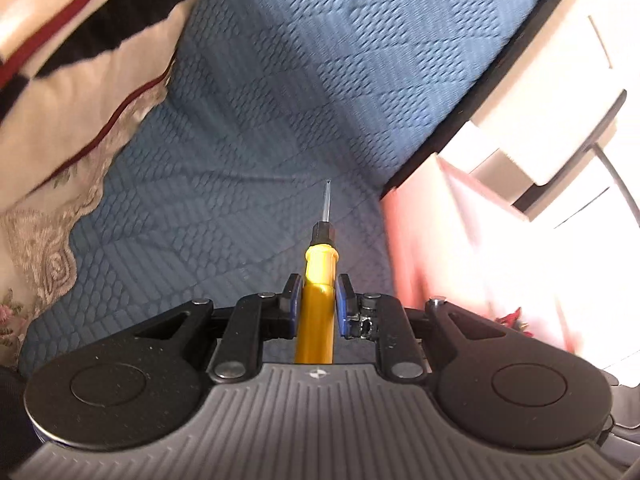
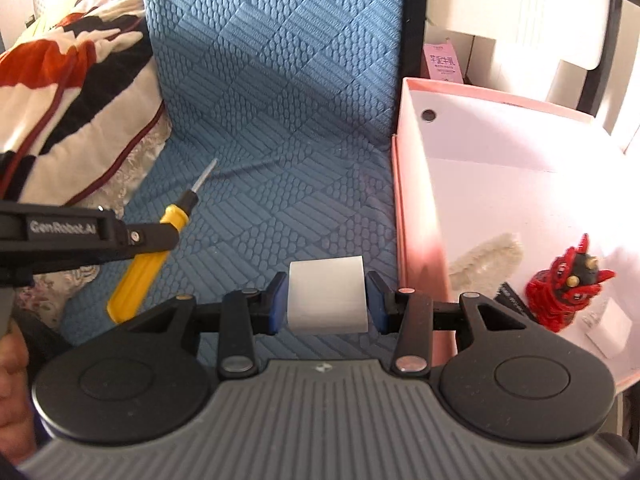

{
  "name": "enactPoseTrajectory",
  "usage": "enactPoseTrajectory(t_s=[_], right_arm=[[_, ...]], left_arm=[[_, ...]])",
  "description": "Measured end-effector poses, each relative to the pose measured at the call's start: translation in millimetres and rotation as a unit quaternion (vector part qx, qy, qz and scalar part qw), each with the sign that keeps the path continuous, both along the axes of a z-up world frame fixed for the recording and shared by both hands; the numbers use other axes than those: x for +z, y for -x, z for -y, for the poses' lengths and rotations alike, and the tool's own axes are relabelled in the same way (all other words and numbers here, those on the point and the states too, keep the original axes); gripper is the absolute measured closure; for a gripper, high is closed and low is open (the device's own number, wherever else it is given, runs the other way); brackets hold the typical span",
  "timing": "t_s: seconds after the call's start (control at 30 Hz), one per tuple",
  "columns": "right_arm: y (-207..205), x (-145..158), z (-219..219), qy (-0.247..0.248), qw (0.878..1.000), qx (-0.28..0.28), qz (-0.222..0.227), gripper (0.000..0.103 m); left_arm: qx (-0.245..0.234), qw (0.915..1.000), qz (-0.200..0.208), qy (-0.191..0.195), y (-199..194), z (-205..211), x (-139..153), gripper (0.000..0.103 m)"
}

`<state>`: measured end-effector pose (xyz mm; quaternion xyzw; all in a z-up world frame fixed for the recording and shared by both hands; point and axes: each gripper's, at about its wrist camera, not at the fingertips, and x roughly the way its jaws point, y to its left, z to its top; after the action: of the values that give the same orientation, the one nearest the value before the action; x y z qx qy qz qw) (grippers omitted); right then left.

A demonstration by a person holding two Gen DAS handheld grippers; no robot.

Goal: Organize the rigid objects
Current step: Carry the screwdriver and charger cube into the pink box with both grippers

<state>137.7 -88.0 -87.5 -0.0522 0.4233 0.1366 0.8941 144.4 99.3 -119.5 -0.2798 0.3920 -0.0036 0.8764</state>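
My left gripper is shut on a yellow-handled screwdriver, its thin metal tip pointing forward above the blue quilted cover. The right wrist view shows that gripper from the side, with the screwdriver held over the cover. My right gripper is shut on a white rectangular block, held above the cover just left of the pink box. Inside the box are a red figurine, a fluffy cream item and a small white box.
A patterned red, black and cream blanket lies at the left of the cover, with a lace-edged cloth beside it. The pink box sits at the right, with white furniture behind it. A pink carton stands behind the box.
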Motion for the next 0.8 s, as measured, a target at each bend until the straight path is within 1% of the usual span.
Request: enactPoseTrajectory(t_s=[0.13, 0.27, 0.37, 0.63, 0.8], right_arm=[[1.3, 20.5, 6.8, -0.005, 1.0, -0.005, 0.01, 0.058], [-1.3, 44.3, 15.3, -0.012, 0.999, -0.002, 0.031, 0.058], [-4.6, 56.6, 24.7, -0.02, 0.999, -0.01, 0.042, 0.058], [-11.3, 92.7, 62.3, -0.04, 0.997, -0.02, 0.064, 0.058], [-16.7, 113.8, 92.8, -0.044, 0.996, -0.027, 0.079, 0.058]], left_arm=[[-0.008, 0.9999, 0.01, 0.007, -3.5, 8.4, 20.3, 0.082], [-0.02, 0.9994, 0.028, 0.002, -8.9, 22.3, 42.1, 0.082], [-0.023, 0.9991, 0.036, 0.002, -13.1, 33.2, 53.7, 0.082], [-0.031, 0.9979, 0.056, 0.009, -29.1, 69.8, 82.7, 0.082], [-0.043, 0.9963, 0.074, 0.001, -44.3, 98.3, 107.3, 0.082]])
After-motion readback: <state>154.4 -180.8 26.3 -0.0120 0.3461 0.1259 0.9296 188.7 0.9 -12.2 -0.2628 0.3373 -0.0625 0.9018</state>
